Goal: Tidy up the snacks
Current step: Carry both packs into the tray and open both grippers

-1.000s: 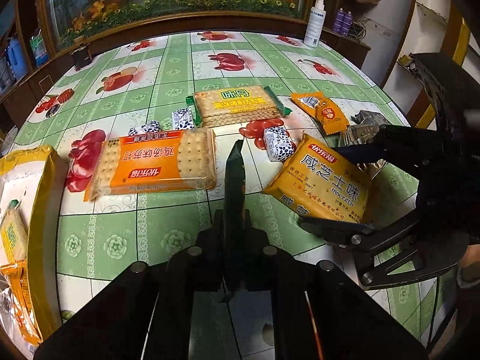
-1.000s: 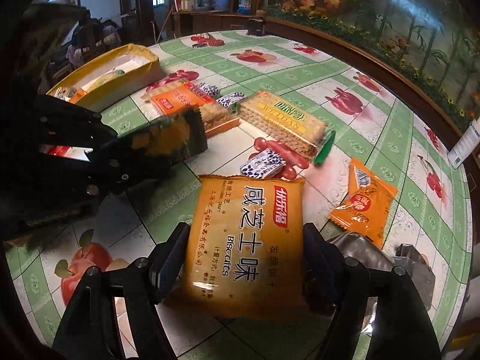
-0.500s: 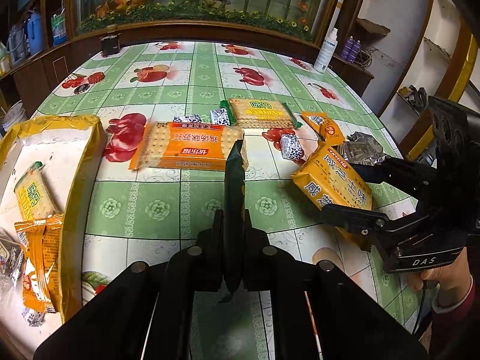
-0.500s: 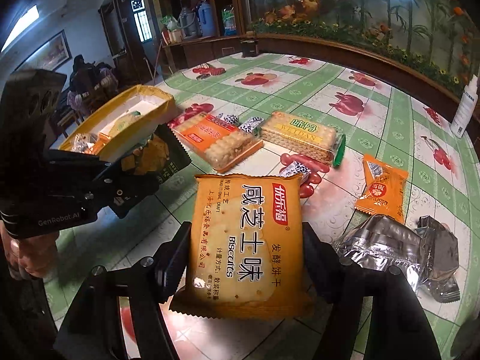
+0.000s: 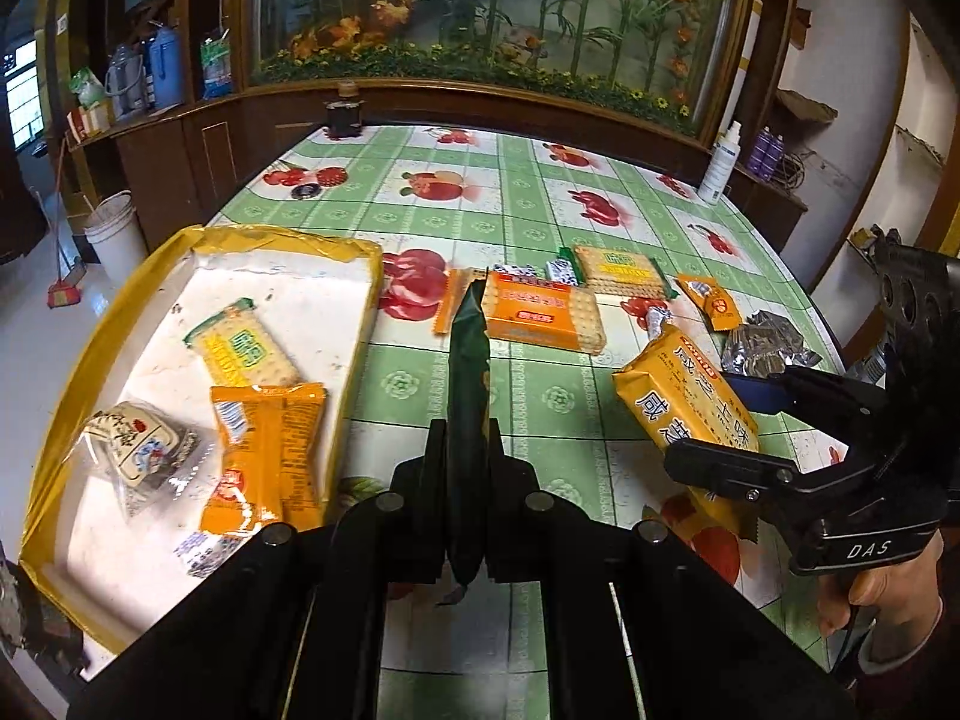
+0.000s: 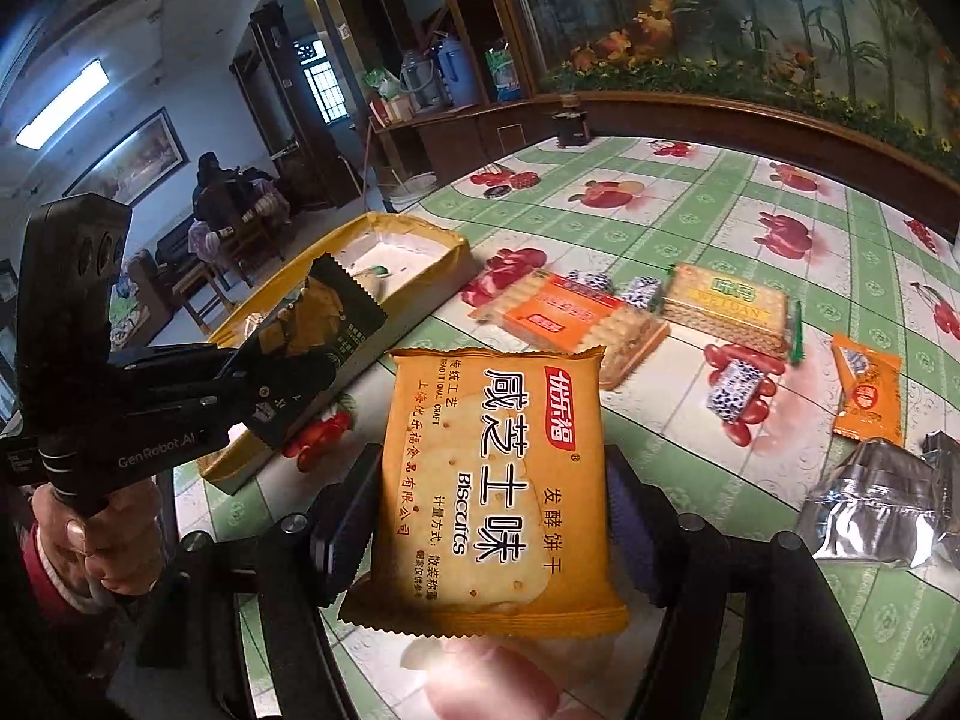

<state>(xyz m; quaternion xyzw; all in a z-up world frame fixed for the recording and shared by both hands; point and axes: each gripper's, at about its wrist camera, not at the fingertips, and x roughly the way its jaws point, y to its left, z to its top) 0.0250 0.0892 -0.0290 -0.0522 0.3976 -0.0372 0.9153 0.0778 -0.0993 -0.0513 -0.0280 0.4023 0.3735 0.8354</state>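
Observation:
My left gripper (image 5: 468,450) is shut on a dark green snack packet (image 5: 468,360), seen edge-on and held above the table beside the yellow tray (image 5: 354,324). From the right wrist view the same left gripper (image 6: 288,360) holds that green packet (image 6: 336,312) near the tray's (image 6: 432,240) wall. My right gripper (image 6: 492,498) clamps an orange biscuit pack (image 6: 498,468) by its two sides, lifted off the tablecloth. The left wrist view shows this right gripper (image 5: 732,420) and its biscuit pack (image 5: 678,390) at the right.
The tray holds a green-yellow cracker pack (image 5: 240,348), orange packets (image 5: 264,450) and a clear bag (image 5: 138,450). On the table lie an orange cracker pack (image 5: 540,312), a Weidan cracker pack (image 5: 618,270), a small orange packet (image 5: 714,306), silver foil packets (image 5: 762,348) and small wrapped candies (image 5: 522,272).
Both grippers have risen and swung left toward the yellow tray. The orange biscuit pack went from lying on the table to hanging in the right gripper. The green packet stays clamped.

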